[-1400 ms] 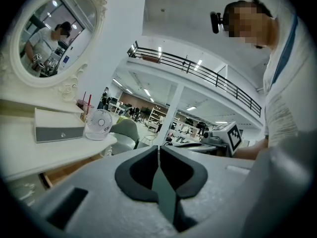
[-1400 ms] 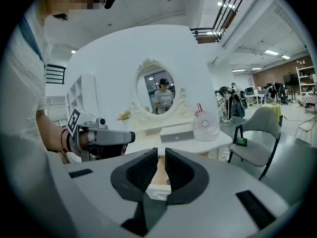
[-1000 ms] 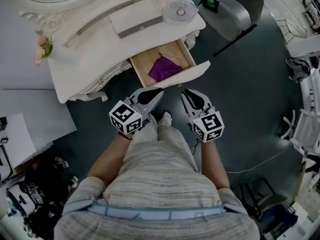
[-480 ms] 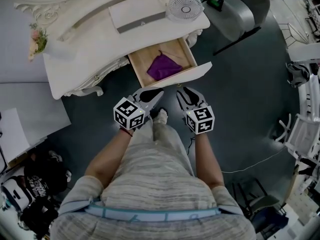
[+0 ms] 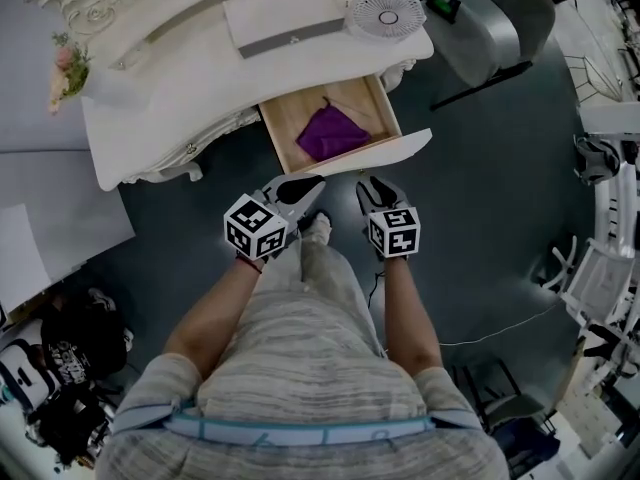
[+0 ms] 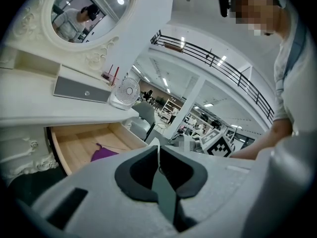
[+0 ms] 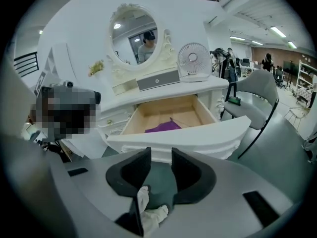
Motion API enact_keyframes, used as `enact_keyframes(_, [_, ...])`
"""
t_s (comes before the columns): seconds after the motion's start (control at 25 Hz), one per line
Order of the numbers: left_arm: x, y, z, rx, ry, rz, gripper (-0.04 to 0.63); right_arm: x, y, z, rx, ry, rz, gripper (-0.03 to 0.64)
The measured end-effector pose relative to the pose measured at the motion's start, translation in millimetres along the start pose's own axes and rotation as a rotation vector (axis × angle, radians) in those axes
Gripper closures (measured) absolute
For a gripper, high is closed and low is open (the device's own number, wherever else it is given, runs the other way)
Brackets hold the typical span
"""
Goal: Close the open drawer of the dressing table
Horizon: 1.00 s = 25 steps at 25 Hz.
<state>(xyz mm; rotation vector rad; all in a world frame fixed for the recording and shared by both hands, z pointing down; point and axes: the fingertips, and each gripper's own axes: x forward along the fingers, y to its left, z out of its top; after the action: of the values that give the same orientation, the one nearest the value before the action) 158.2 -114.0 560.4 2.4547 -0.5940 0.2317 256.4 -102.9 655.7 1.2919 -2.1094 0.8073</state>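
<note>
Standing before the open drawer [image 5: 372,154] jutting from the right end of the desk [image 5: 170,108] with a purple cloth [image 5: 333,133] inside, the person is holding both grippers just short of its white front, likely to push it shut. The left gripper [image 5: 305,185] is pressing its jaws together; the right gripper [image 5: 378,189] is holding its own slightly spread, empty.

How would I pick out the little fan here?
Find the white dressing table with the oval mirror. On its top, at the right end above the open drawer, stands a fan. It alone is round and grilled; the box beside it is flat.
</note>
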Motion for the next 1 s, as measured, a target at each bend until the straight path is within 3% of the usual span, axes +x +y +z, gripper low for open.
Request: enact_keyframes(1.0, [-15.9,15.1,-1.6,-0.053,-0.007,0.034,0.571,55.5,-31.7,-42.4,-0.1,0.237,-0.128,0.525])
